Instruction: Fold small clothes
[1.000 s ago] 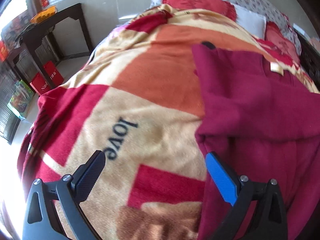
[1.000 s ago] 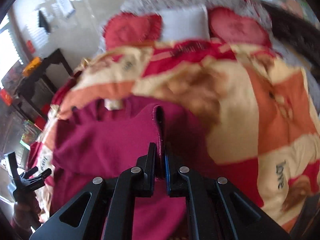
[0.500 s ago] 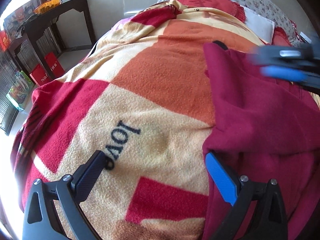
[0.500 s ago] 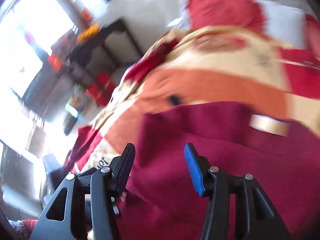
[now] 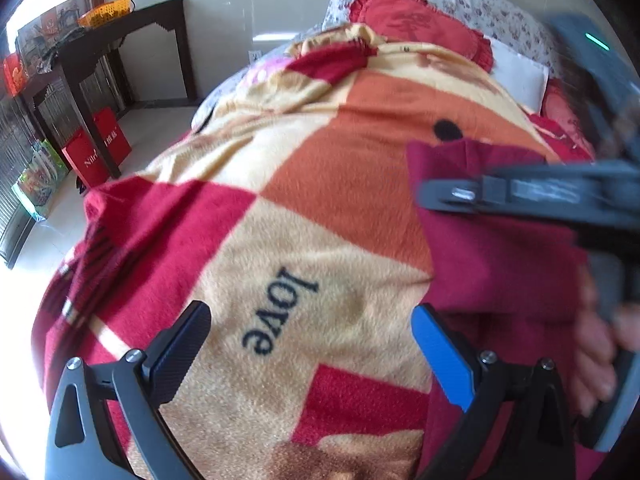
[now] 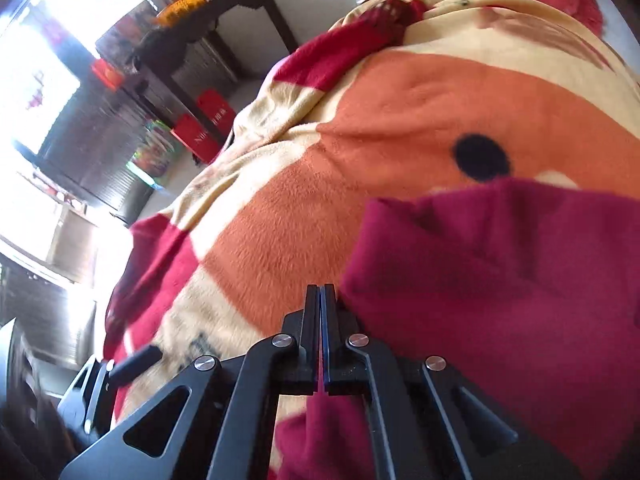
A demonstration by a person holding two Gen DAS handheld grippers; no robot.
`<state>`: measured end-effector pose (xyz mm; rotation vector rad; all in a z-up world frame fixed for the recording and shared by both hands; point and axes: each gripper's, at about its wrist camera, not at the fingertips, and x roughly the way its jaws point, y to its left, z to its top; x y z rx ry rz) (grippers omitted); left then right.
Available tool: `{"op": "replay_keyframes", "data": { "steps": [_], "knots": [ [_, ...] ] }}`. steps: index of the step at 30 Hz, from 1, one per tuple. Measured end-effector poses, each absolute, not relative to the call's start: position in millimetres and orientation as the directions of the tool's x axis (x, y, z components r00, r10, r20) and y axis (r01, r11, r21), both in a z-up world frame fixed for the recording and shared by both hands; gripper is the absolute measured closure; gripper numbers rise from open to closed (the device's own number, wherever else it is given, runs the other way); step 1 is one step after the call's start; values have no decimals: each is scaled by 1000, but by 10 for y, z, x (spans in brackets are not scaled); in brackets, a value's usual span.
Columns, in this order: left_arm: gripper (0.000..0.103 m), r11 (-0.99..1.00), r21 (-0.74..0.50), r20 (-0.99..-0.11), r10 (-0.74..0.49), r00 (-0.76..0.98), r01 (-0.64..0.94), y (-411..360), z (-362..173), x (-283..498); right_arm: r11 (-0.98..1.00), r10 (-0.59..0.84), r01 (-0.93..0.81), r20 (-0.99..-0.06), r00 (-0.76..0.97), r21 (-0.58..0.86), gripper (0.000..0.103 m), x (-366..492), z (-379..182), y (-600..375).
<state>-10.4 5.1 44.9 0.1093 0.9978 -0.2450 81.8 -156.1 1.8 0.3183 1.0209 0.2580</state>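
A dark red fleece garment (image 5: 500,256) lies on a bed covered by a patchwork blanket (image 5: 328,184) in orange, cream and red with the word "love". My left gripper (image 5: 316,344) is open and empty, low over the blanket, its blue finger at the garment's left edge. My right gripper (image 6: 321,312) is shut, with a strip of the garment (image 6: 500,280) pinched between its fingers at its left edge. The right gripper also shows in the left wrist view (image 5: 436,196), reaching in from the right over the garment.
A dark wooden side table (image 5: 100,56) with an orange basket stands left of the bed. Red bags (image 5: 96,148) sit on the floor under it. Red and white pillows (image 5: 416,28) lie at the head of the bed.
My right gripper let go of the garment's fold, opened, swung left across the garment and has shut on its left edge. My left gripper stayed open and barely moved.
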Motion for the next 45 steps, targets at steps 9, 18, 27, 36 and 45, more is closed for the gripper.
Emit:
{"op": "replay_keyframes", "data": {
  "steps": [9,18,27,36,45],
  "knots": [
    [1,945,-39,-822,-215,527,325,-393,574,-65,952,14,235,-794,608,197,92,-507,368,-2893],
    [0,944,-5,-862,-172,478,331,-636,236,111,862,-228,499,-816,532,84,103,-1096,74,-3975],
    [0,939,-14,-860,-186,475,343,-543,216,40,865,-156,470,-799,581,173,99,-1074,230,-3696],
    [0,940,-39,-872,-198,448,339,-428,161,-95,954,176,88,-773,610,287,91,-151,240,-2505],
    [0,940,-51,-872,-206,443,338,-420,130,-64,993,107,-24,-830,547,112,92,757,-159,-1712]
  ]
}}
